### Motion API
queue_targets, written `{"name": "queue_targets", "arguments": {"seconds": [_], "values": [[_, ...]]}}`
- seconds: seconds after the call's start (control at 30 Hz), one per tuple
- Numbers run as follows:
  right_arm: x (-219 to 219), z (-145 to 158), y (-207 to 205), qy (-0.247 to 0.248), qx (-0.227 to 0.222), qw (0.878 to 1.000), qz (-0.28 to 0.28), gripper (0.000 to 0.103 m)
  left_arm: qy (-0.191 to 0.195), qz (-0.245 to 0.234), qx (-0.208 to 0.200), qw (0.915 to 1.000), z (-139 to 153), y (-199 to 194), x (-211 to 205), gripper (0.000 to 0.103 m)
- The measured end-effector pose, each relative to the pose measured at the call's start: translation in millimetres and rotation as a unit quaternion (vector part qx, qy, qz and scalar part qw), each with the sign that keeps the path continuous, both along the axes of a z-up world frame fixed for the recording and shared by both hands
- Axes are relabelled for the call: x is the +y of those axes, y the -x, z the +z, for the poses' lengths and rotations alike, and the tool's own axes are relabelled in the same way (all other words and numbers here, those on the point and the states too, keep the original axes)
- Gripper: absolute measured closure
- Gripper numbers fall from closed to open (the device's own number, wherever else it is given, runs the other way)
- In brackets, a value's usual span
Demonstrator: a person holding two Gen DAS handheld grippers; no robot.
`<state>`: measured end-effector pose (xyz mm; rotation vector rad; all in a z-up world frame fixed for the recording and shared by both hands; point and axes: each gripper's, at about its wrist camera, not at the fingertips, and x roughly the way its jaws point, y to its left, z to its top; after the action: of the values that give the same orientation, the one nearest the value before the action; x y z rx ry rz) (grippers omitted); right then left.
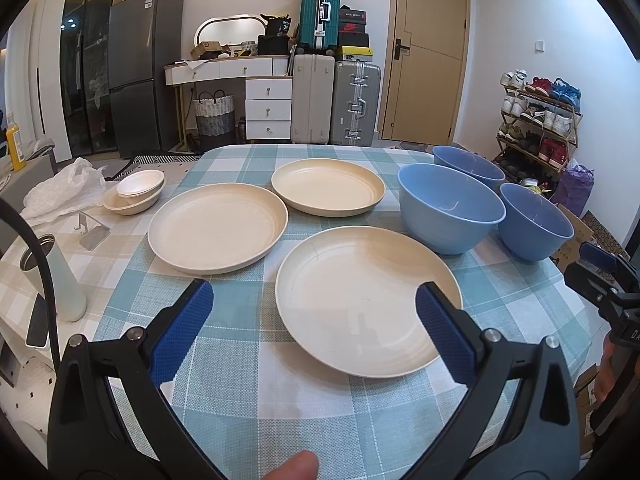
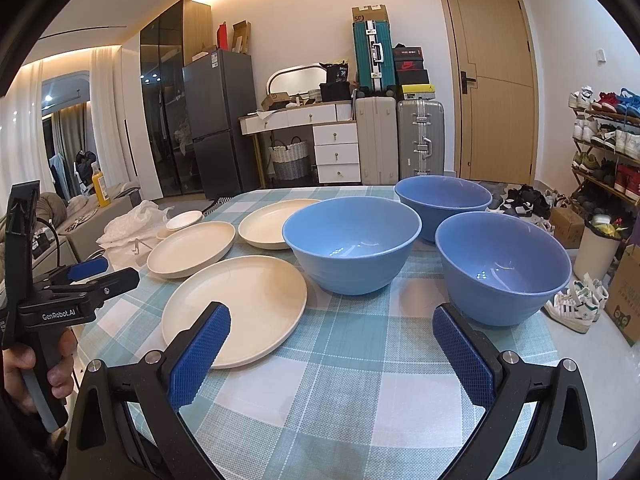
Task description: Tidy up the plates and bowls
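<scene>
Since nothing on the blue-and-white checked tablecloth [image 1: 240, 360] is stacked yet, I judge the sorting has not begun: three round cream plates and three round blue bowls each sit alone. From my left gripper [image 1: 314, 312], whose blue-padded jaws stand wide and hold nothing, the nearest cream plate [image 1: 360, 300] lies just ahead at about 1 o'clock, its near rim behind my right-hand finger; the second cream plate [image 1: 218, 226] sits at 11 o'clock and the third cream plate [image 1: 328, 186] at 12, farther off. My right gripper [image 2: 332, 340] is also spread wide and empty, hovering over bare cloth, with the nearest blue bowl [image 2: 502, 268] at 1 o'clock, the middle blue bowl [image 2: 352, 248] at 12, and the far blue bowl [image 2: 442, 204] beyond and between them. All six pieces are left to gather, presumably plates into one pile and bowls nested into another. Some things I cannot make out: the far bowl's base is hidden behind the two nearer ones, the small pale dishes [image 1: 136, 194] at 10 o'clock beside a crumpled white plastic bag [image 1: 64, 192] overlap so I cannot count them, and both views cut off the table's near edge under my grippers.
</scene>
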<state>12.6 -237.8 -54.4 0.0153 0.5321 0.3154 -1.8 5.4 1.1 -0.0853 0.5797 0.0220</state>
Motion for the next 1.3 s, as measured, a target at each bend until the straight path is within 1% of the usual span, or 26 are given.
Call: {"name": "queue_targets", "arguments": {"seconds": [0.07, 0.67, 1.3], "values": [[0.3, -0.5, 0.9, 0.001, 0.0, 1.0, 0.0, 0.0, 0.001, 0.001, 0.0, 1.0, -0.7, 0.3, 6.8, 0.002], [0.8, -3.4, 0.5, 0.001, 0.001, 1.0, 0.0, 0.0, 0.0, 0.001, 0.003, 1.0, -3.3, 1.0, 12.6, 0.002], [3.7, -3.5, 1.8, 0.003, 0.002, 1.0, 0.002, 0.0, -0.003, 0.001, 0.004, 1.0, -3.2, -0.2, 9.1, 0.002]]}}
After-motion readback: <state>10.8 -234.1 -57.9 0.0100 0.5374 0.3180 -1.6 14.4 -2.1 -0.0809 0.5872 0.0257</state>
